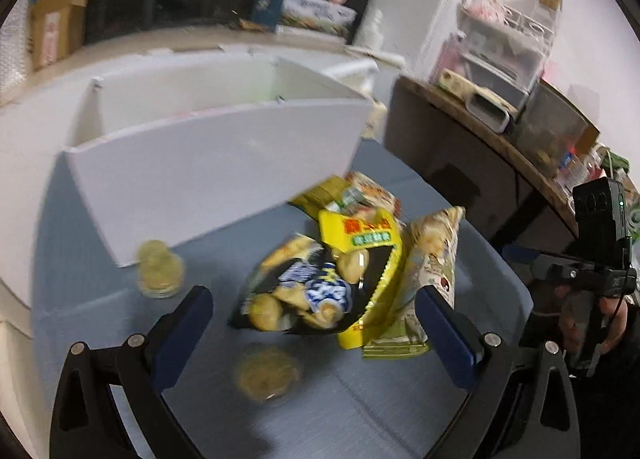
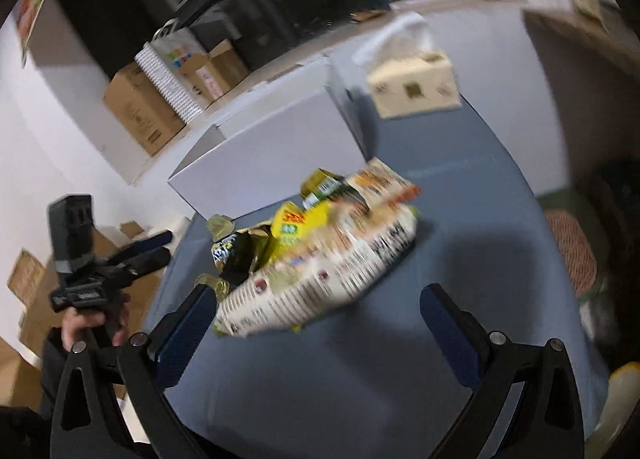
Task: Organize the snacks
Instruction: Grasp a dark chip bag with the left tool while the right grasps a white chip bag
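A pile of snack bags [image 1: 352,271] is seen on the grey-blue table [image 1: 360,411], in front of both grippers and not touched by either. The left gripper [image 1: 316,339] is held wide, with nothing between its fingers; the black bag [image 1: 296,291] of the pile lies just ahead of the gap, and the pale green bag [image 1: 428,279] is close to the right finger. The right gripper [image 2: 320,335] is also spread wide and holds nothing; the large white bag [image 2: 320,279] lies just beyond its left finger. The yellow bag [image 1: 360,235] is placed on top, in the middle of the pile.

Behind the pile a white box [image 1: 224,163] stands open on the table. What is inside cannot be told from these views. 2 small round yellowish snacks [image 1: 160,271] are seen on the table near the left gripper, blurred. A tissue box [image 2: 412,87] stands farther back, beside the white box.
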### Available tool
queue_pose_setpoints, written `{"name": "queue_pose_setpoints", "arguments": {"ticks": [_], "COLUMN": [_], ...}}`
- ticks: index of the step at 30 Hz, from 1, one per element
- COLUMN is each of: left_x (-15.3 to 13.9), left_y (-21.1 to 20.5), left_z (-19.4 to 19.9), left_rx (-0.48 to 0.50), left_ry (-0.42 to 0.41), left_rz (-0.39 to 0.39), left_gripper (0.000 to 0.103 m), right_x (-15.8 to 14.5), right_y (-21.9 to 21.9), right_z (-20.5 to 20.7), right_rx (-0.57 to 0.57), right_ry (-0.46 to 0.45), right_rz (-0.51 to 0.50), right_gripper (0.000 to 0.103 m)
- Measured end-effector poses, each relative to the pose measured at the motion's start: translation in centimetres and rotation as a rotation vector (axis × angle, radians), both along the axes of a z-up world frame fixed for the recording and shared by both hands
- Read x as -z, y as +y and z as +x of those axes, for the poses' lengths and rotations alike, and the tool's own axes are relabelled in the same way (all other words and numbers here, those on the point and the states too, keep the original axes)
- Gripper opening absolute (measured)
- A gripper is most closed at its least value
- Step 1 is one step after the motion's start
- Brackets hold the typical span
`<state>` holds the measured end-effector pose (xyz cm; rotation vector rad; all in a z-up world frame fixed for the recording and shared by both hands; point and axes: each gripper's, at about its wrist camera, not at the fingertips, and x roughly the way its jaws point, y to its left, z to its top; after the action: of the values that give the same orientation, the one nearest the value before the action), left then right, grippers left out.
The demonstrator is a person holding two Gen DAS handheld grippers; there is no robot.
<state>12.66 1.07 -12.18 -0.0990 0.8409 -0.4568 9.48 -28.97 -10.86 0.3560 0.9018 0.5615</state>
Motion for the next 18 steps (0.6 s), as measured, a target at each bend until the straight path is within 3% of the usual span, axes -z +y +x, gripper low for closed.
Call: {"name": "queue_pose_setpoints", "arguments": {"ticks": [4,8,10,13,18], "left_x": [1.8,4.3,4.6,3.8,1.0], "left_y": [-2.1,-3.7,-3.6,-2.9,-1.4], "left_z": [2.2,4.7,5.0,5.0,2.4], "left_rx": [0.065,0.093,0.099,0.057,0.009], "left_ry": [0.048,0.102,0.079,0.050,-0.054], "left_rz": [0.050,0.162,0.156,0.107,0.076], "left_gripper": [0.103,0.102,0.079,0.067,0.063], "right_x": [1.5,2.2,2.3,2.5,2.9], "right_y": [0.0,0.7,0.8,0.9,1.4], "right_z": [-0.5,-0.7,-0.6,-0.5,0.0], "right_rx": [-0.020,-0.034,-0.040,-0.041,-0.042], "right_ry": [0.054,0.075,0.077,0.085,0.109], "right_rz": [0.020,0.015,0.013,0.004,0.003], "right_gripper": [0.103,0.103,0.103,0.103,0.103]}}
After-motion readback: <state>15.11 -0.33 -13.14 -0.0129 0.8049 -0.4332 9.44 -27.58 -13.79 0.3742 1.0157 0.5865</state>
